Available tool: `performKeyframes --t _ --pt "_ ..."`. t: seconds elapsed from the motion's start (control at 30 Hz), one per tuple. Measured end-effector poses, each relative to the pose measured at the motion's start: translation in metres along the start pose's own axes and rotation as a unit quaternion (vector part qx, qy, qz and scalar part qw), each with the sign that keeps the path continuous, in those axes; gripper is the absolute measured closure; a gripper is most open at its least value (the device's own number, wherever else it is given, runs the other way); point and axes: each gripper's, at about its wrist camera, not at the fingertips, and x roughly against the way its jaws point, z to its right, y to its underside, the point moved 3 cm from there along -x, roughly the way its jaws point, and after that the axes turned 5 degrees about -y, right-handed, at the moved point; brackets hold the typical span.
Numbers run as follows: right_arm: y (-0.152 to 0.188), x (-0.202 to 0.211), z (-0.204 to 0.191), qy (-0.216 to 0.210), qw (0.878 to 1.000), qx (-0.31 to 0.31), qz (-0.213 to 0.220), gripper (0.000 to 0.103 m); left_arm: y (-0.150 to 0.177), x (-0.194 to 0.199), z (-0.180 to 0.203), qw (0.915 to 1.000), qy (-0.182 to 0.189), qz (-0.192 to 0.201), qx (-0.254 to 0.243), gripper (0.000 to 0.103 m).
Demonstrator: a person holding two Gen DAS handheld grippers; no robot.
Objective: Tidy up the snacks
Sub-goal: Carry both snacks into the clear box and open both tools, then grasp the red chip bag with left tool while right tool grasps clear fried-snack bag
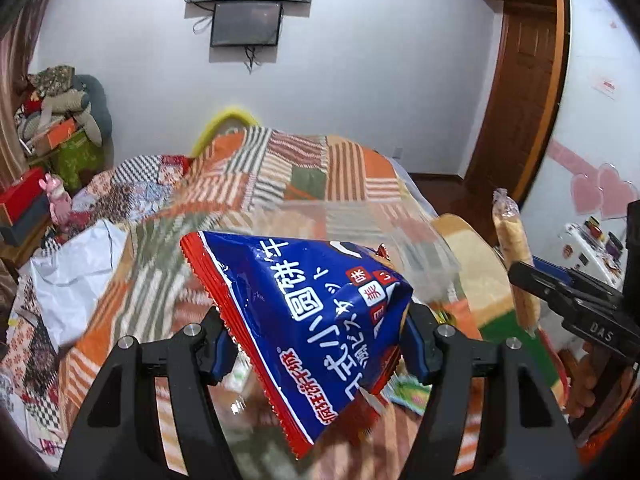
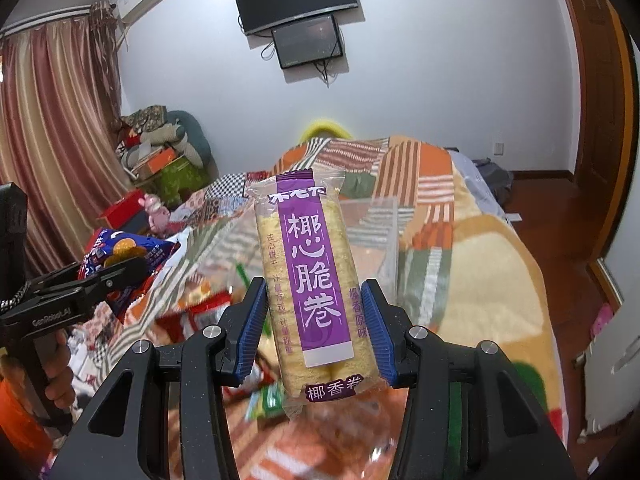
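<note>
Left tongs (image 1: 316, 340) clamped half-wide on puffy blue-and-red foil biscuit bag (image 1: 308, 320), raised above the patchwork-quilted bed (image 1: 280, 168). Light, slippery, crushable; best gripped gently mid-body. Right tongs (image 2: 314, 330) pinching slim purple-labelled clear-wrapped coconut roll pack (image 2: 312, 280), brittle inside.

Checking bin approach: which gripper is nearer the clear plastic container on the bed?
Can't tell. The left gripper, holding the blue biscuit bag, and the right gripper, holding the coconut roll pack, both sit just short of the clear container.
</note>
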Motion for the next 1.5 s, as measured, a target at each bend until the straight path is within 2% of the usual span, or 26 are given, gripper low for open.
performKeyframes --t 0.3,0.6,0.87,0.97,1.07,1.13,1.27,1.3,1.4,1.5 --pt "-0.022 -0.031 -0.003 0.007 1.000 0.005 0.005 0.058 -0.031 -0.048 -0.014 1.0000 -0.002 -0.002 0.008 0.037" --pt "-0.025 -0.072 0.003 0.024 0.999 -0.003 -0.024 0.058 -0.043 -0.112 -0.023 0.9991 -0.010 -0.037 0.018 0.037" --pt "-0.023 -0.101 0.010 0.037 0.997 -0.005 -0.069 0.059 -0.039 -0.158 -0.022 0.9953 -0.005 -0.097 0.010 0.037" --pt "-0.021 -0.110 0.011 0.036 0.995 -0.006 -0.088 0.062 -0.037 -0.169 -0.022 0.9931 0.003 -0.117 0.011 0.037" --pt "-0.019 -0.118 0.013 0.030 0.994 -0.008 -0.104 0.076 -0.034 -0.176 -0.021 0.9912 0.006 -0.132 0.005 0.035" --pt "-0.019 -0.121 0.013 0.031 0.994 -0.009 -0.107 0.076 -0.032 -0.180 -0.019 0.9893 0.010 -0.145 0.002 0.033" --pt "-0.019 -0.120 0.014 0.025 0.993 -0.018 -0.111 0.074 -0.032 -0.180 -0.018 0.9894 0.010 -0.145 -0.003 0.019" --pt "-0.019 -0.117 0.013 0.020 0.993 -0.018 -0.113 0.070 -0.032 -0.179 -0.018 0.9897 0.013 -0.143 -0.004 0.015" --pt "-0.019 -0.113 0.013 0.016 0.993 -0.018 -0.113 0.054 -0.036 -0.172 -0.017 0.9910 0.013 -0.133 -0.007 0.012" --pt "-0.020 -0.103 0.011 0.021 0.994 -0.007 -0.106 0.051 -0.039 -0.162 -0.019 0.9922 0.012 -0.124 -0.006 0.012"
